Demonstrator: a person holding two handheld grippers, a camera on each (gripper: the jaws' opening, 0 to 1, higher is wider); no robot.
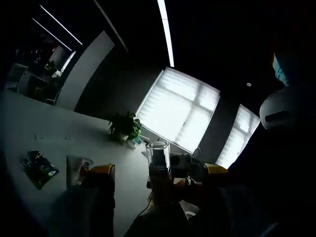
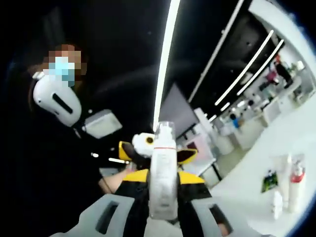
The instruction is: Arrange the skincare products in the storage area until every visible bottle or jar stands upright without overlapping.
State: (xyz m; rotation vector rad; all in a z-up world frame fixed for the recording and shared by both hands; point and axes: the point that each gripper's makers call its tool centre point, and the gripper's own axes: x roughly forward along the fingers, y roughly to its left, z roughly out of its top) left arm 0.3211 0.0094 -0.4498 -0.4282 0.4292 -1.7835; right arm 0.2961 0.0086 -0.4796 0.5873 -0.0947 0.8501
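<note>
Right gripper (image 2: 163, 195) squeezes white bottle (image 2: 163, 182) (clear cap up); left gripper (image 1: 158, 180) too dark, cannot tell its jaws; more bottles (image 2: 291, 187) stand on white table (image 2: 256, 197); small plant (image 1: 126, 127) behind.

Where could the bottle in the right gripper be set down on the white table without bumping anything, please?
Judging from the left gripper view, the bare white table left of the potted plant and above the green packet looks free. In the right gripper view, the corner around the standing bottles is crowded.
</note>
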